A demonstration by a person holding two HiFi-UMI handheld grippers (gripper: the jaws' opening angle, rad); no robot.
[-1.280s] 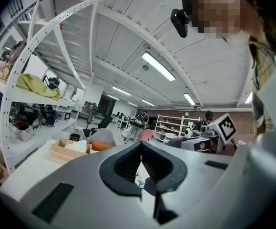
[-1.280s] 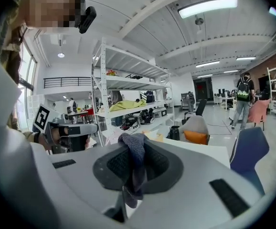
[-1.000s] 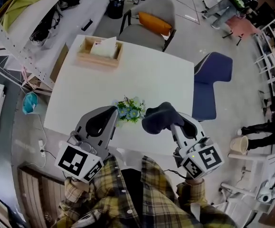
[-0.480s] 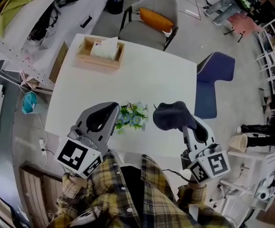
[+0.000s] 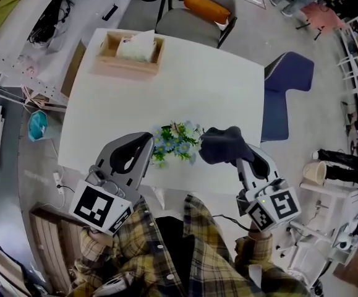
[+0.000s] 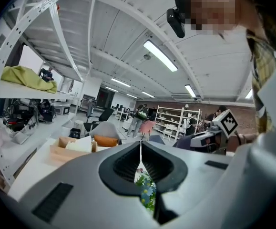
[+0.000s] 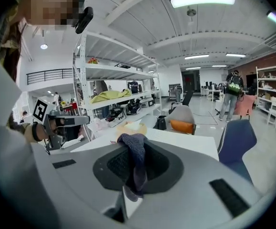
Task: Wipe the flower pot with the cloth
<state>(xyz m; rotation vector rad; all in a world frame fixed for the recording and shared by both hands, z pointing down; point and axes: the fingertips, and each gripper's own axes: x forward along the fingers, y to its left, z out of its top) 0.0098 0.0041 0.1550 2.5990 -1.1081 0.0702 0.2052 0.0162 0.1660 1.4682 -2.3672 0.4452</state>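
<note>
On a white table (image 5: 209, 79), near its front edge, the flower pot (image 5: 176, 142) stands upright, its axis rising toward the viewer above it — only a spray of blue, white and pale-yellow blossoms over green leaves shows, the container itself hidden beneath them. The right gripper (image 5: 235, 156) is clamped on the cloth (image 5: 221, 145), a dark blue-grey knit bunched at the jaw tips and trailing as a strip down the seam between the jaws; its bulk points at the flowers, just beside them. The left gripper (image 5: 147, 140) sits on the blossoms' other side, jaws pressed together with nothing in them.
</note>
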